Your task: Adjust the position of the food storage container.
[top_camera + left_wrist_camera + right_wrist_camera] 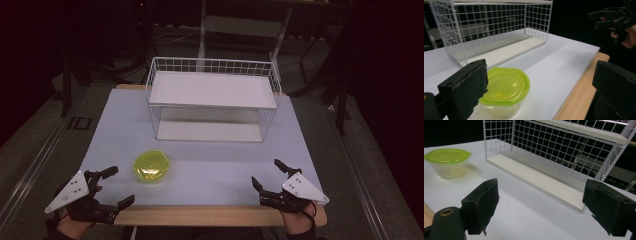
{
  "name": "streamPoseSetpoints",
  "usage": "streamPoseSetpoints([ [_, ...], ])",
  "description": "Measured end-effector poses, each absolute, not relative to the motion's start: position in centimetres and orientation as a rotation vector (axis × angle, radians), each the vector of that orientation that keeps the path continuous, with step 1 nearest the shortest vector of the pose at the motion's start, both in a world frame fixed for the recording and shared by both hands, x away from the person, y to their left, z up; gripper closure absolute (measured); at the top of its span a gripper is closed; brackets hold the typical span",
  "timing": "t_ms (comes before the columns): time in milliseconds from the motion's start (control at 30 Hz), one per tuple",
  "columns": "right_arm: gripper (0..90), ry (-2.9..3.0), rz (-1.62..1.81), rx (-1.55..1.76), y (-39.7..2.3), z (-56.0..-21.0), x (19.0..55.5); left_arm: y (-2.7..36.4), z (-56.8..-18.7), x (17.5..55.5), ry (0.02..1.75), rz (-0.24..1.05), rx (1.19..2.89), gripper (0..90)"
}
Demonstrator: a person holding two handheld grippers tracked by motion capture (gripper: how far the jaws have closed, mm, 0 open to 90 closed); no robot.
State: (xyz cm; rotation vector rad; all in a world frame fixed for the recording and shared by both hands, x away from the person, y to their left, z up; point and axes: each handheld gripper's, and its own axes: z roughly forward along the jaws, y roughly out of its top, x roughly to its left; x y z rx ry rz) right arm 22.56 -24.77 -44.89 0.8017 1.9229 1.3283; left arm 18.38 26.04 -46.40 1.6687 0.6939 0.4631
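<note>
Inspector: Dark room, unlit past the counter (210, 170); the white top sits on a wood board whose edge shows at the near side. A white wire rack (212, 100) stands at the back centre, two shelves, nothing on either.

Clerk: And the item in hand?

Inspector: One tub (151, 166), clear body with a yellow-green lid pressed on, standing upright on the counter at near left, well apart from the rack. It looks empty through the wall, though the lid tints what the left gripper view gives, so I cannot be certain.

Clerk: The tools?

Inspector: Left tool (111, 189) is spread wide at the near left corner, just beside the tub and not touching it. In its own view the tub (504, 91) sits close against the left pad. Right tool (269, 179) is likewise spread, at the near right edge, well apart from the tub and holding nothing.

Clerk: Why so placed?

Inspector: My judgement: the left is lined up to take the tub, and the rack faces the person with its open side, ready to receive it. The right seems parked in reserve
</note>
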Motion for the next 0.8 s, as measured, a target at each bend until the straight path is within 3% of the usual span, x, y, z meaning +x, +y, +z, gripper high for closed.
streamPoseSetpoints([
  [600, 14.1, 1.904, 1.389, 0.767, -24.6, -44.4, 21.9, 24.1, -45.1, 17.0, 0.572, 0.401, 1.764, 0.8],
  [700, 14.1, 1.928, 1.382, 0.738, -24.3, -44.6, 21.9, 24.5, -44.3, 17.4, 0.574, 0.395, 1.727, 5.2],
  [767, 14.1, 1.929, 1.375, 0.723, -24.1, -44.6, 21.8, 24.7, -44.1, 17.5, 0.575, 0.387, 1.722, 15.2],
  [800, 14.1, 1.929, 1.375, 0.723, -24.1, -44.6, 21.8, 24.9, -44.0, 17.7, 0.571, 0.377, 1.721, 15.2],
])
